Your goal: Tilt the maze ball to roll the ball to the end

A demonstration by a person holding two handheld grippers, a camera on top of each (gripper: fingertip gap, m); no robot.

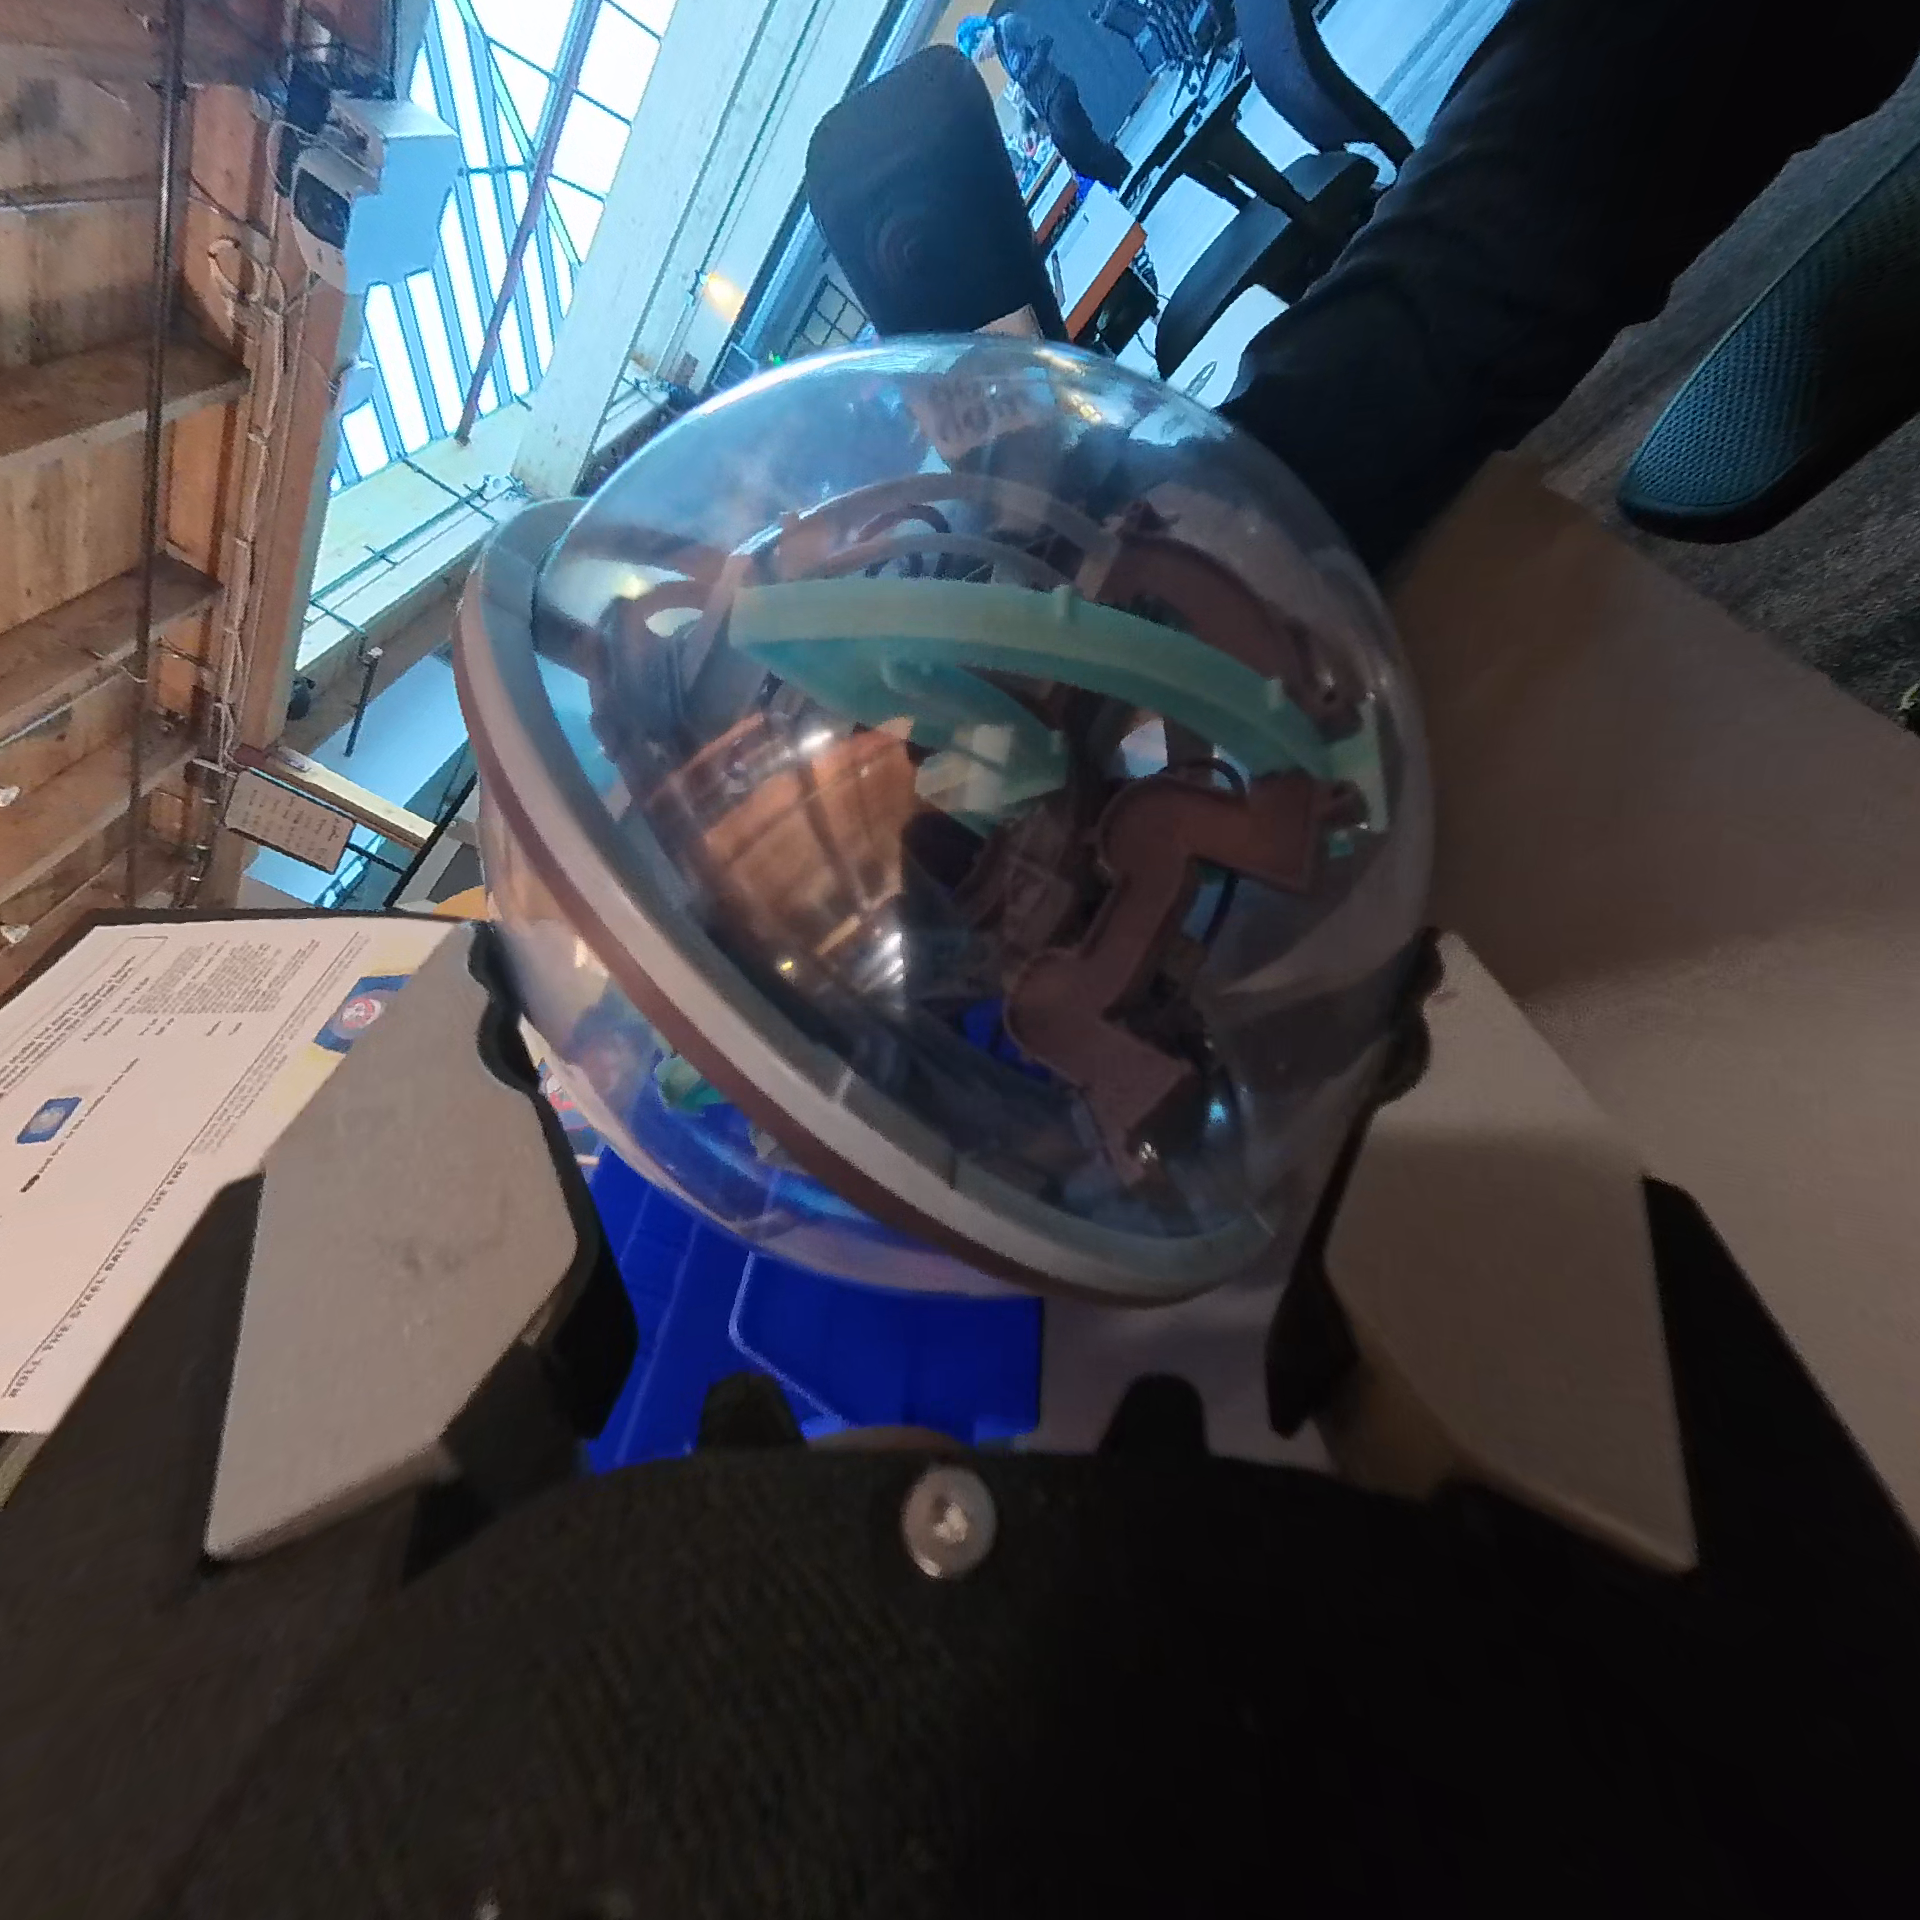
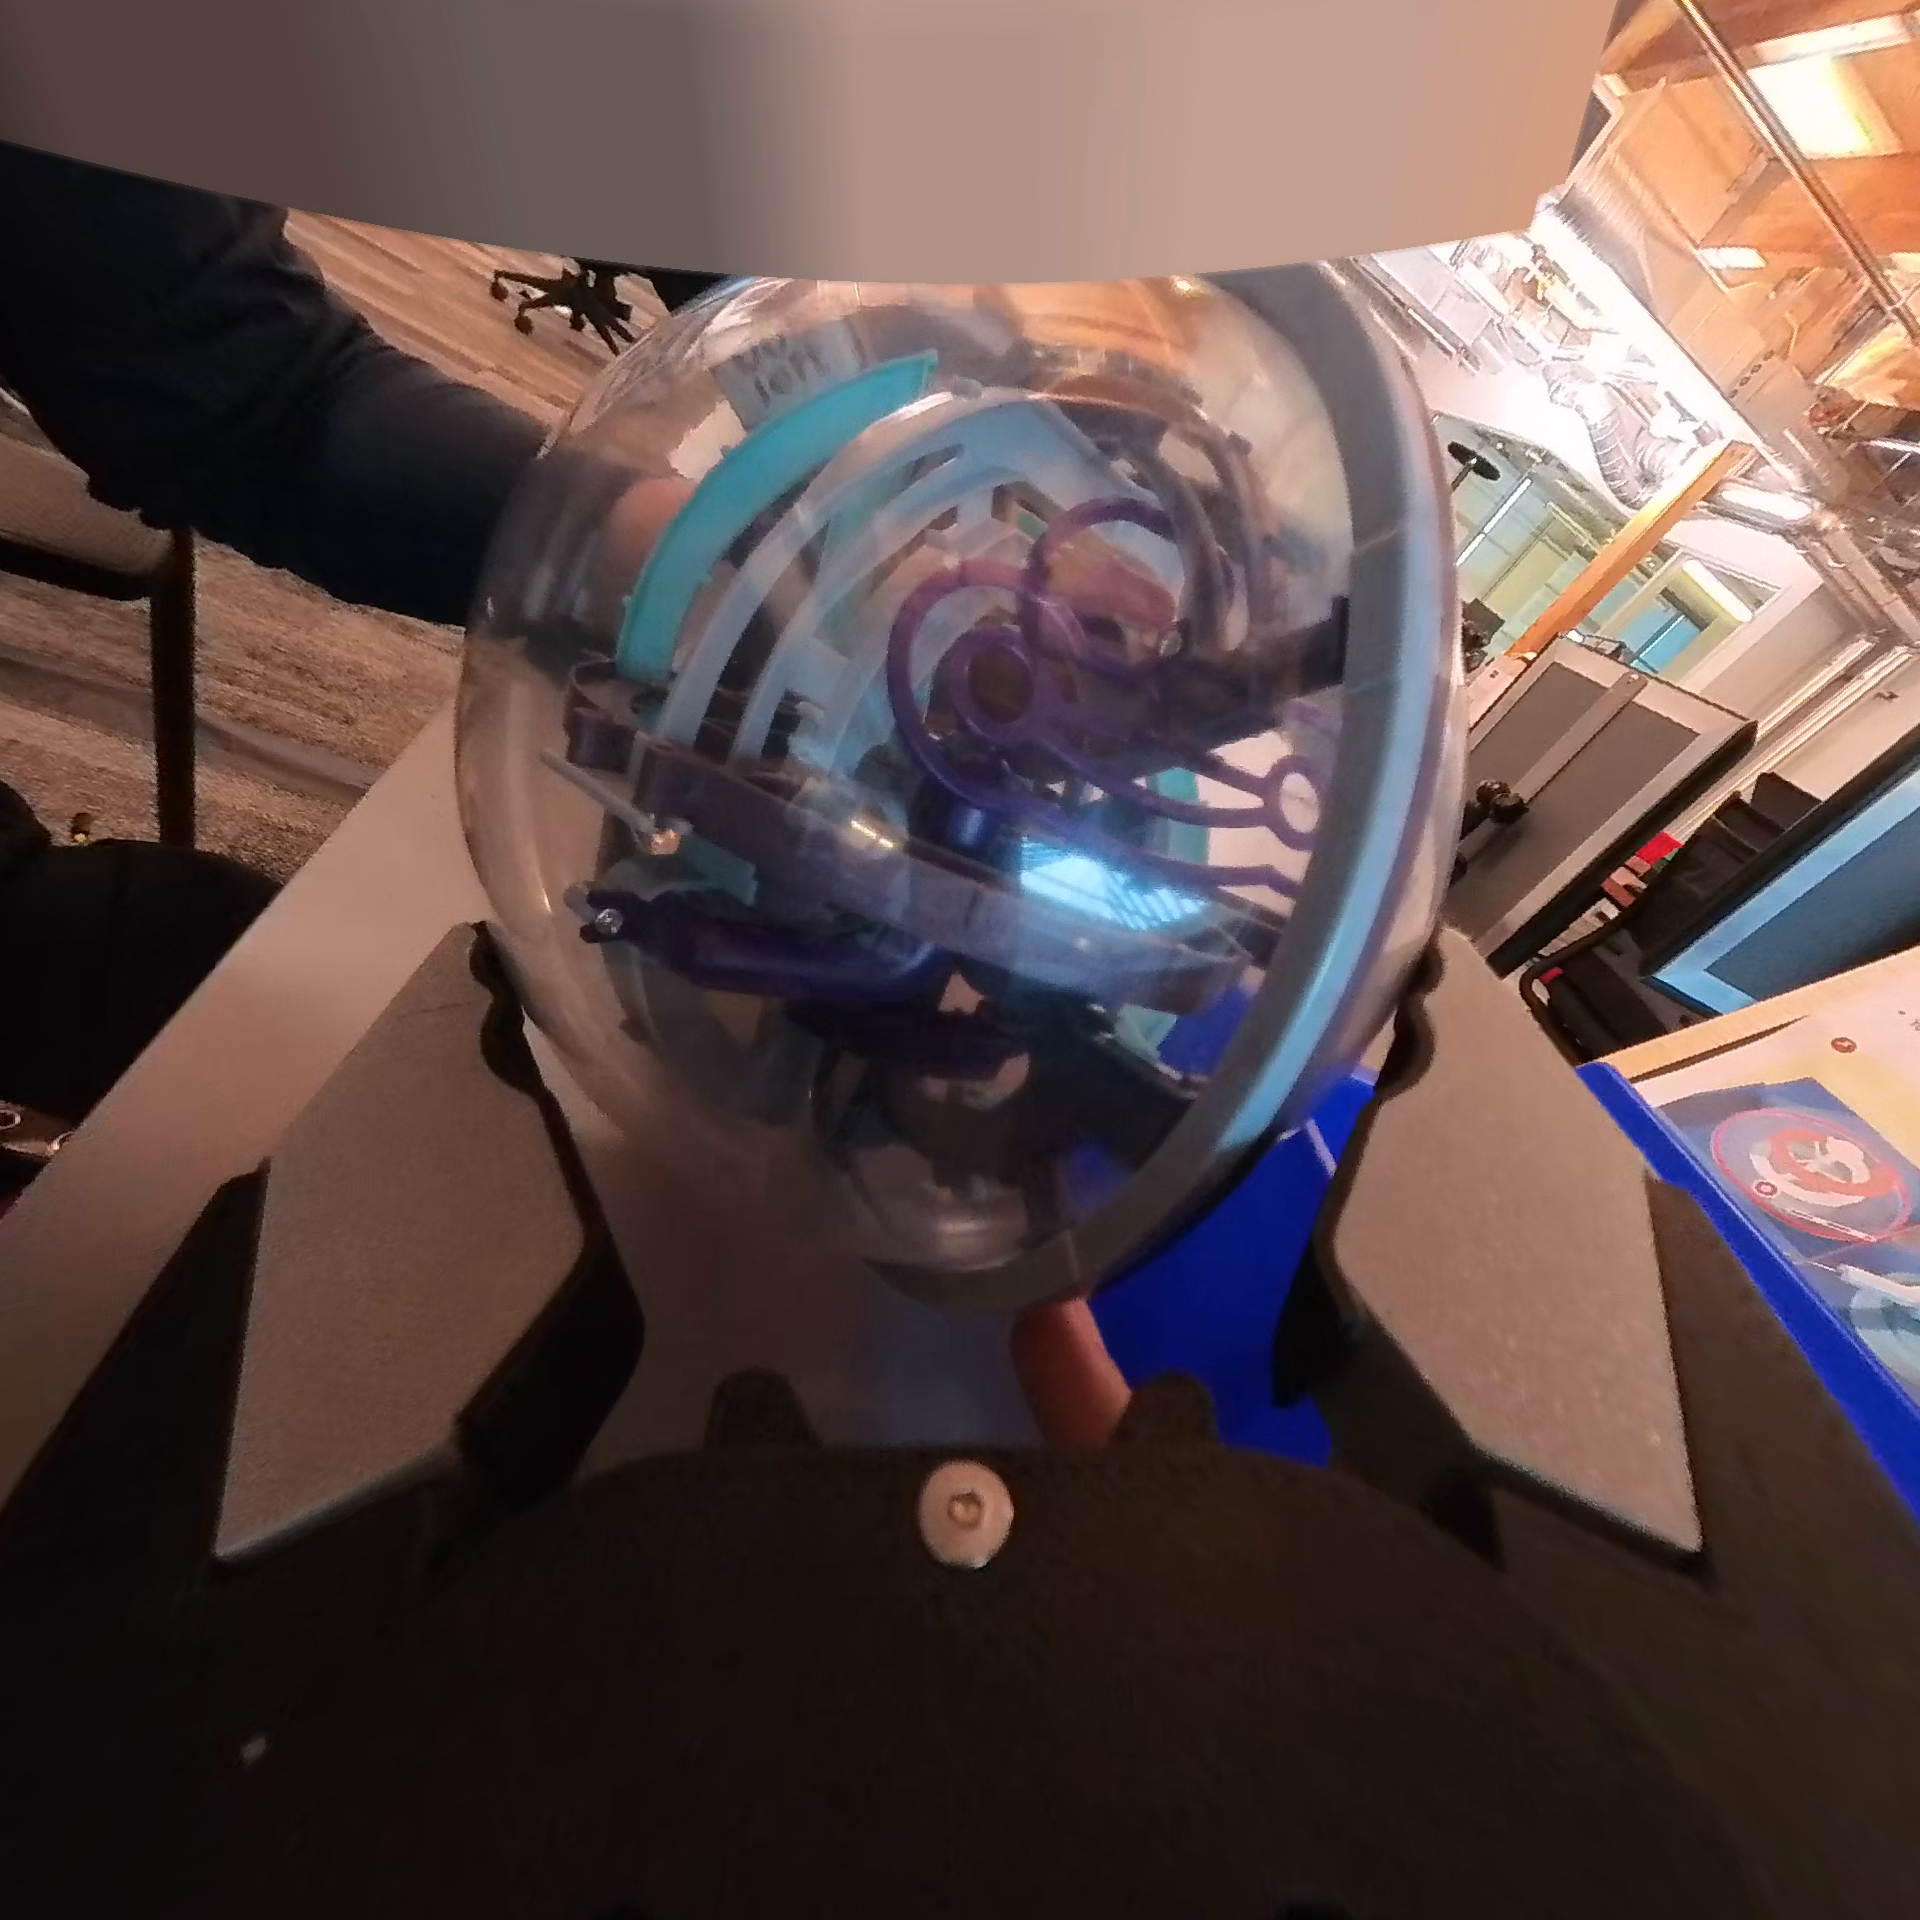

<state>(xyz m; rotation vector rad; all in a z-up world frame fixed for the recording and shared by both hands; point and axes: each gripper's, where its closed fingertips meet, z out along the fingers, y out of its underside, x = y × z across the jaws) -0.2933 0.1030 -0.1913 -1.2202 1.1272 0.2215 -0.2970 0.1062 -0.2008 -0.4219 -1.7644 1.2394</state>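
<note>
Two grippers share the load here, and I judge the step in hand is the tilting itself: steering the small steel ball along the tracks inside the maze ball (image 1: pixel 935 821). To do it well I would turn both wrists together, slowly and in small amounts, so the sphere rotates as one body between them instead of twisting against either pair of pads; a quick tip would likely throw the ball off its narrow rail. I cannot pick out the steel ball for certain through the glare on the shell, so I would watch the inside before each new tilt. My left gripper (image 1: pixel 951 997) is spread wide and clamps the clear sphere, its dark fingertips (image 1: pixel 499 997) pressed against the shell on both sides, with the grey seam band running slantwise across. My right gripper (image 2: pixel 951 997) is spread equally wide and grips the same sphere from the other side, pads (image 2: pixel 1413 1008) against the shell. The maze ball is lifted above the blue bin (image 1: pixel 831 1340), near the printed sheet (image 1: pixel 156 1091).
</note>
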